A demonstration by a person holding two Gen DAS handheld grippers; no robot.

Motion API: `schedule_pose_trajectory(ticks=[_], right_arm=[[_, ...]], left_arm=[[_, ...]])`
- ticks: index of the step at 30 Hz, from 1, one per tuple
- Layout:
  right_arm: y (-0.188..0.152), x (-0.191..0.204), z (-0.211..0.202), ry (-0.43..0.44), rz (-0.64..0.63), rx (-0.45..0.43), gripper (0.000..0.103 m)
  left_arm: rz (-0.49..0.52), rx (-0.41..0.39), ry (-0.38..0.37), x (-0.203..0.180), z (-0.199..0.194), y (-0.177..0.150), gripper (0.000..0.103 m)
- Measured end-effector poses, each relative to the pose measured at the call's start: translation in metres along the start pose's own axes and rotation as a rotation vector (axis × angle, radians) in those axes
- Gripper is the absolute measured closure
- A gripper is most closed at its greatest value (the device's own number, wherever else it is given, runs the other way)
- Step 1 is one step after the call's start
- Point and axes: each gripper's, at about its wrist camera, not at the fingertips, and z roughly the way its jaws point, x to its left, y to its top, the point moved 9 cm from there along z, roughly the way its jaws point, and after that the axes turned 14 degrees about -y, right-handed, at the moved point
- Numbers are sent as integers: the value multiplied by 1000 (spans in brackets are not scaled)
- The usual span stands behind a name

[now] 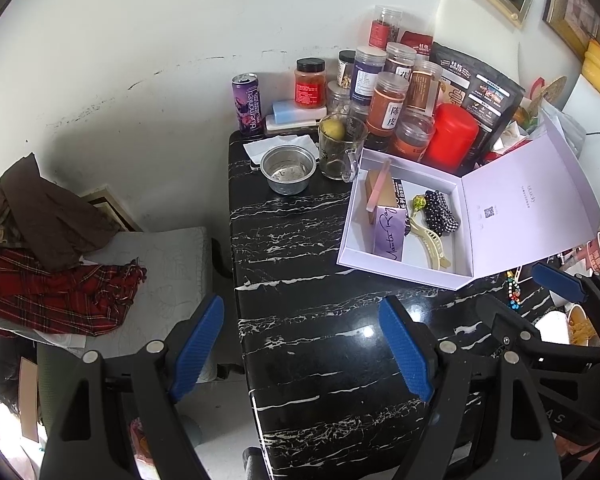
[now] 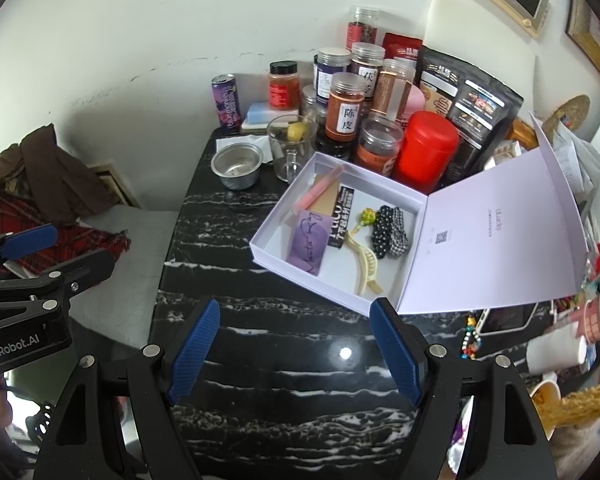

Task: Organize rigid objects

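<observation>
An open lavender box (image 1: 346,248) (image 2: 260,246) lies on the black marble table (image 1: 300,280) (image 2: 228,248), lid (image 1: 528,200) (image 2: 496,240) tilted up to the right. Inside are a cream hair claw (image 1: 432,246) (image 2: 366,266), a black polka-dot bow (image 1: 440,210) (image 2: 390,230), a yellow-green lollipop (image 1: 418,203) (image 2: 367,215), a purple card (image 1: 388,232) (image 2: 308,242), a pink stick (image 1: 380,186) (image 2: 320,192) and a black packet (image 2: 340,220). My left gripper (image 1: 304,344) is open and empty above the table's near left. My right gripper (image 2: 294,348) is open and empty just before the box.
Spice jars (image 1: 386,104) (image 2: 346,106), a red canister (image 1: 452,136) (image 2: 426,148), a black pouch (image 2: 472,108), a glass mug (image 1: 340,148) (image 2: 290,146), a steel bowl (image 1: 288,168) (image 2: 236,166) and a purple can (image 1: 247,104) (image 2: 226,102) crowd the back. A clothes-covered chair (image 1: 60,264) stands left. Cups (image 2: 596,320) sit right.
</observation>
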Motion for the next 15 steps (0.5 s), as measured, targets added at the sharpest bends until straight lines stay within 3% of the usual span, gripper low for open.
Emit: schedule_pose_trajectory(ticks=[15], right_arm=[[2,1,1,6,-12,-1,25]], left_arm=[[-2,8,-7,-2,3,-2,23]])
